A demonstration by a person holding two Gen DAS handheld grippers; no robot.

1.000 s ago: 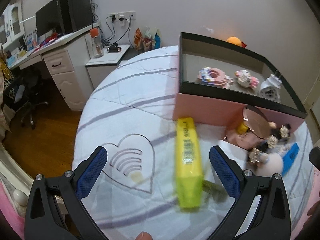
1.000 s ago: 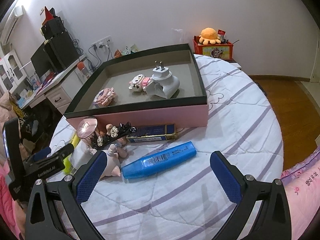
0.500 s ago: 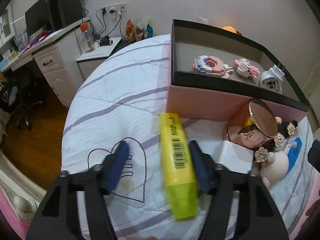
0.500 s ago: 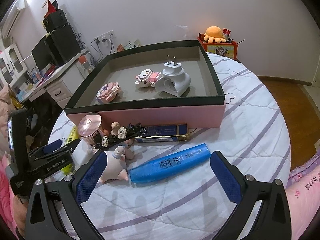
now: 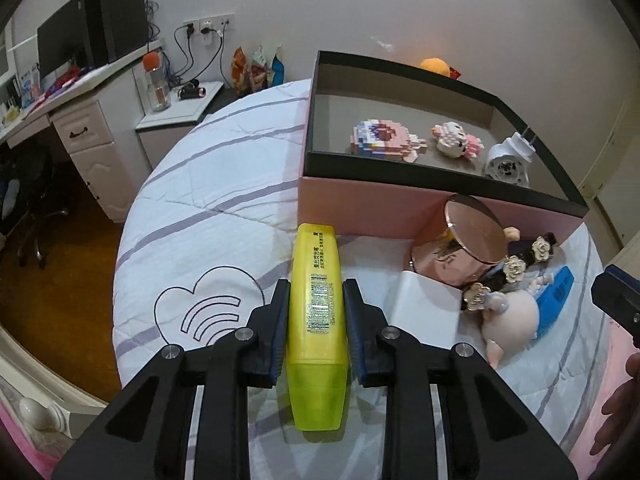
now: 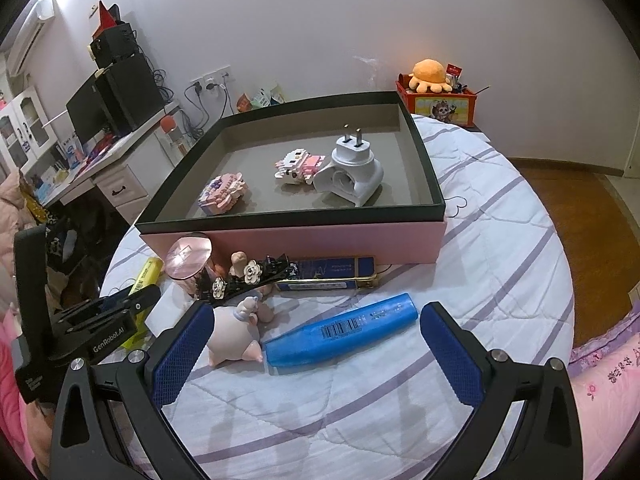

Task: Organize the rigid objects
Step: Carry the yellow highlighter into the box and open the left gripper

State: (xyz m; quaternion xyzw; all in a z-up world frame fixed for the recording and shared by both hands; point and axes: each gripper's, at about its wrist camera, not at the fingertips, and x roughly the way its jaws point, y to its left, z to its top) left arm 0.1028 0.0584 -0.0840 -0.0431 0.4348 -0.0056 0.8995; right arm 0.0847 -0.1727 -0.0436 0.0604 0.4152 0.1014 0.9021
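My left gripper (image 5: 316, 300) is shut on a yellow highlighter (image 5: 317, 304) that lies on the white bedspread, pointing at the pink box (image 5: 360, 204). The highlighter also shows in the right wrist view (image 6: 146, 276), with the left gripper (image 6: 136, 300) around it. My right gripper (image 6: 316, 332) is open and empty, with a blue highlighter (image 6: 340, 330) lying between its fingers. The box (image 6: 300, 236) holds two block figures (image 6: 224, 192) (image 6: 298, 166) and a white plug (image 6: 352, 168).
In front of the box lie a rose-gold jar (image 6: 188, 260), a black flower hair clip (image 6: 252, 276), a pig figure (image 6: 236, 336), a dark blue tin (image 6: 328, 276) and a white card (image 5: 424, 308). A desk (image 5: 60, 120) stands left of the bed.
My left gripper moved forward over the yellow highlighter and closed on it. My right gripper edged forward toward the blue highlighter and stayed open.
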